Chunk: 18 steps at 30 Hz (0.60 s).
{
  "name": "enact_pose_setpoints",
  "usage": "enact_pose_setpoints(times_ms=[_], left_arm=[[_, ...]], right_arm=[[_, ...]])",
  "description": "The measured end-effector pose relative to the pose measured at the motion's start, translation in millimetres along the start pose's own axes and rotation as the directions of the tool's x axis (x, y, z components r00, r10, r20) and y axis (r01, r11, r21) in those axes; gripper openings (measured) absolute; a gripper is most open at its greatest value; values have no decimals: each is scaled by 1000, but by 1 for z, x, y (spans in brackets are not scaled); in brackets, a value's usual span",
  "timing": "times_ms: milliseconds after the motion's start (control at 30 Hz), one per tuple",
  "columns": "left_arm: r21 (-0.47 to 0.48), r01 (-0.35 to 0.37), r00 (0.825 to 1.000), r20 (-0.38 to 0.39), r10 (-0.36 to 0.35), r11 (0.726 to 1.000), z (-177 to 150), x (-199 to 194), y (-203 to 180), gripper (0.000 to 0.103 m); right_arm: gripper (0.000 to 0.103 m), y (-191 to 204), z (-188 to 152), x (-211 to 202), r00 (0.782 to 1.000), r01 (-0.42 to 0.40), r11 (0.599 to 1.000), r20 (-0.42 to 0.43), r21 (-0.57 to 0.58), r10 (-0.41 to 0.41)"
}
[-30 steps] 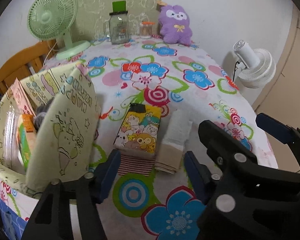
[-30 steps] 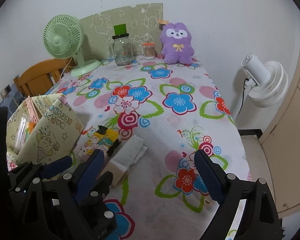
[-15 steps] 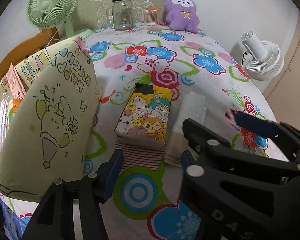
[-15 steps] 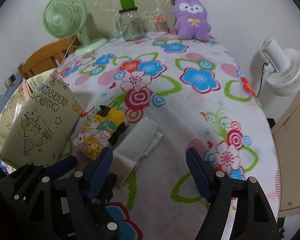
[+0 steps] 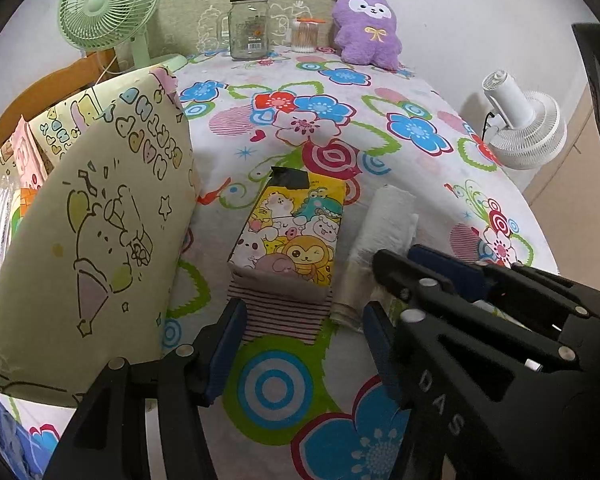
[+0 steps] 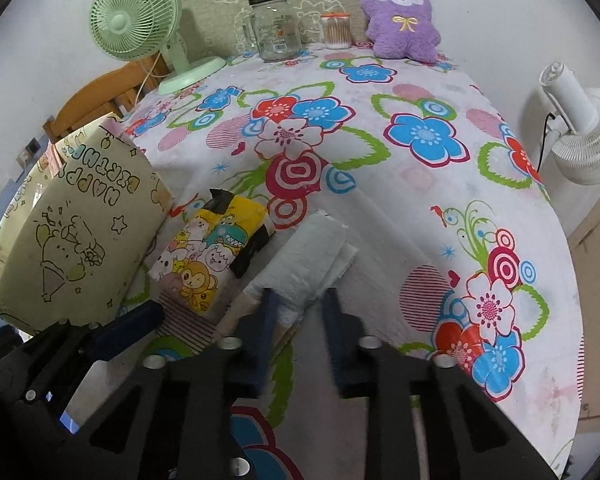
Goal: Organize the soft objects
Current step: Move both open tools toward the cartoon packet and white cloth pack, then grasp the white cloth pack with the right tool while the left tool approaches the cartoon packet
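White, quilted and soft: the folded tissue stack (image 6: 304,260) is lying on the floral tablecloth (image 6: 400,184), just right of the cartoon-print tissue pack (image 6: 210,248) and near the table's front edge. The right gripper (image 6: 298,312) is pinching the stack's near end; its jaws have just been closing, and the blue pads are pressing into the paper from both sides. The stack is looking very light, limp and compressible, probably loose sheets in a thin clear wrap, so it is likely going to sag or fan out at the far end when lifted. Taking hold across the short width near the end, as here, is workable; a bite nearer the middle would be keeping it flatter. Squeezing hard is risking only creases, not damage.

The left gripper (image 5: 304,340) is hovering with jaws spread, nothing between them, lined up in front of the cartoon pack (image 5: 292,236), which is sitting on a striped cloth (image 5: 280,316). That pack is soft too, with a slick printed film; gripping across its narrow sides is looking best.

Left of both, the pale green "Happy Birthday" gift bag (image 6: 80,232) is standing open, probably the destination. At the far edge: purple plush toy (image 6: 400,16), glass jar (image 6: 274,28), green desk fan (image 6: 136,20).
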<state>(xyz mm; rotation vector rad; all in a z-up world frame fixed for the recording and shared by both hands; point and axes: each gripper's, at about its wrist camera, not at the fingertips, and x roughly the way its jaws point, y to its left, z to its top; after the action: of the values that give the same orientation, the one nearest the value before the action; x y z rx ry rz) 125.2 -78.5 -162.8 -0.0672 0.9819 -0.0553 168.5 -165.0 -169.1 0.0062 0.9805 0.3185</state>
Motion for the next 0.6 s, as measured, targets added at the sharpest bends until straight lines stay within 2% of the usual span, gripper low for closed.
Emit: enact_pose_setpoints(times_ms=[100,133,167,333,600], left_arm=[[8,-5,1000,-1,5,1000,-1,0,-2,64],[10,-4,1000,-3,4,1000,-1,0,-3,64],[18,-5,1000,-6,5,1000,-1,0,-4,65],[66,-17,1000,-1,17,998,1,0,-14,69],[58,-51,999,21,50,997,13,4,-14,68]], right_arm=[[10,-2,-2,-1,1000,2,1000,6,7,-2],[3,-2,-2,-2,1000,5,1000,8,10,-5],[3,-3,-2,-3,1000,7,1000,9,11,-7],[2,-10,-3,-10,998,60,998,32,9,-60],[3,-19,3,-17,998,33,999,45,31,-35]])
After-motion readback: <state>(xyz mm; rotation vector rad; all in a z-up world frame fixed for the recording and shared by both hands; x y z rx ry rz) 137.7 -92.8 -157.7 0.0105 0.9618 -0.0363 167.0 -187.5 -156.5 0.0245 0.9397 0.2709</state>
